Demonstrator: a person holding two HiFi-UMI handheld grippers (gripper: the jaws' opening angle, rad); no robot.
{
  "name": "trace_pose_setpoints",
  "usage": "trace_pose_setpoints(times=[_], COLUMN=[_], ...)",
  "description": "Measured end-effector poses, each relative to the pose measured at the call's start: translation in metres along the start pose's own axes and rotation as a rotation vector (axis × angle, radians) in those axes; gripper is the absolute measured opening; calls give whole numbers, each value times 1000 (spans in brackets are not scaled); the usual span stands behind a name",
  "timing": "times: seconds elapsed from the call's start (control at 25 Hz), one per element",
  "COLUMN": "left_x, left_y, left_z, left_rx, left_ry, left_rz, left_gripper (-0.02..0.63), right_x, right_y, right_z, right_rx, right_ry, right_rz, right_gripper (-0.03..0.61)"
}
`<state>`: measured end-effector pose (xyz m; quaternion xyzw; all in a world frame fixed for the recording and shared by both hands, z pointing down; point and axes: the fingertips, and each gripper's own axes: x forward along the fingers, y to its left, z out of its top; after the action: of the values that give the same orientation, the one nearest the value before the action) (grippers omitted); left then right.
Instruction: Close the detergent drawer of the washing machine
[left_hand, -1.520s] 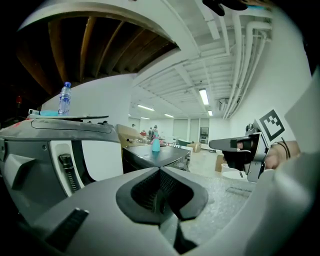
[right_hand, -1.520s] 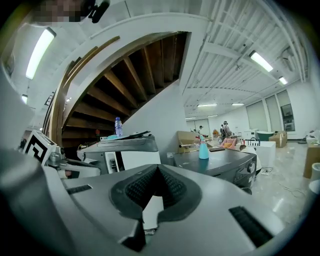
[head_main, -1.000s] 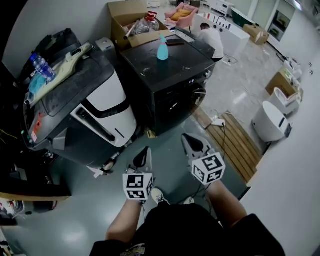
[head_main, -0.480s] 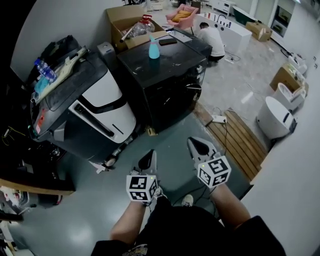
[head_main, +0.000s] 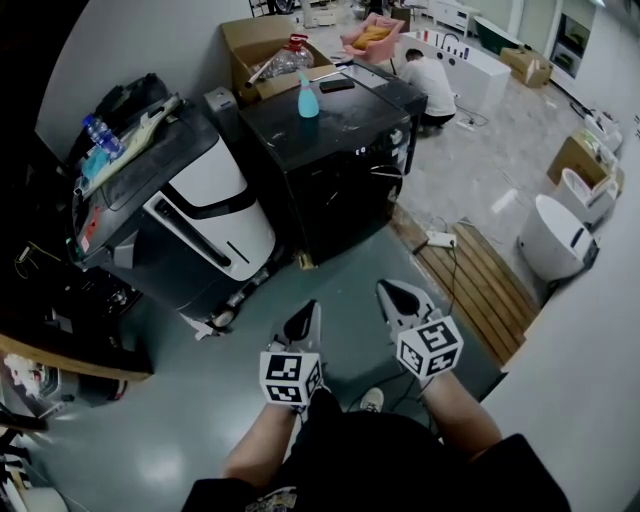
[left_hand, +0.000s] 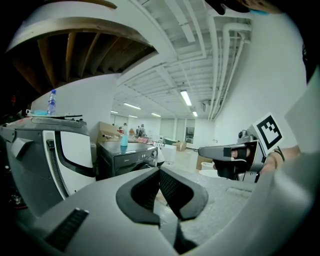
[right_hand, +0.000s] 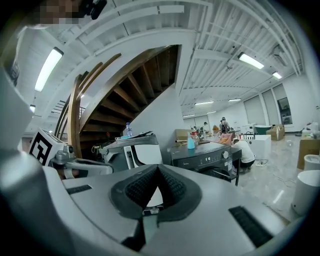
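Observation:
The black washing machine (head_main: 330, 160) stands ahead on the floor, its control panel (head_main: 388, 150) facing right. The detergent drawer is too small to make out. A teal bottle (head_main: 308, 98) stands on its lid. My left gripper (head_main: 305, 322) and right gripper (head_main: 397, 297) hover side by side over the grey floor, well short of the machine. Both are shut with nothing between the pads. In the left gripper view the shut jaws point toward the washing machine (left_hand: 127, 157). The right gripper view shows the front of the washing machine (right_hand: 207, 159) beyond the shut pads.
A large grey-and-white machine (head_main: 190, 215) stands left of the washer, with a water bottle (head_main: 100, 132) on top. Cardboard boxes (head_main: 265, 50) sit behind. A wooden pallet (head_main: 480, 290) lies at the right, next to a white cylinder (head_main: 555, 240). A person (head_main: 430, 80) crouches at the back.
Both grippers sit slightly lower and further right in the head view, and the washing machine has shifted a little up the frame. The jaws stayed shut throughout.

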<state>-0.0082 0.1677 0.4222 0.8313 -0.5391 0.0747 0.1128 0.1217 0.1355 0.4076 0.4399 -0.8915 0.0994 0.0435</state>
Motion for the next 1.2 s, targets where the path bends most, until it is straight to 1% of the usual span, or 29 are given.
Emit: trace_pose_setpoints(times=[0.28,0.48,0.68,1.2], left_x=[-1,1,8,22], left_y=[-13,-8,-1,6], left_z=[3,6,6,8], left_rx=[6,13,13,7], left_ry=[-8,-11,-13,-7], left_rz=[7,21,37,48], left_gripper=[3,3,3,3], right_x=[-11,-4,7,21], right_y=[-5,-7,-12,-21], right_z=[-2,1,-6,-3], right_rx=[10,7,14,18], right_ry=[3,-8,-15,4], right_rz=[7,19,35,40], right_gripper=[-3,-3,-3,-3])
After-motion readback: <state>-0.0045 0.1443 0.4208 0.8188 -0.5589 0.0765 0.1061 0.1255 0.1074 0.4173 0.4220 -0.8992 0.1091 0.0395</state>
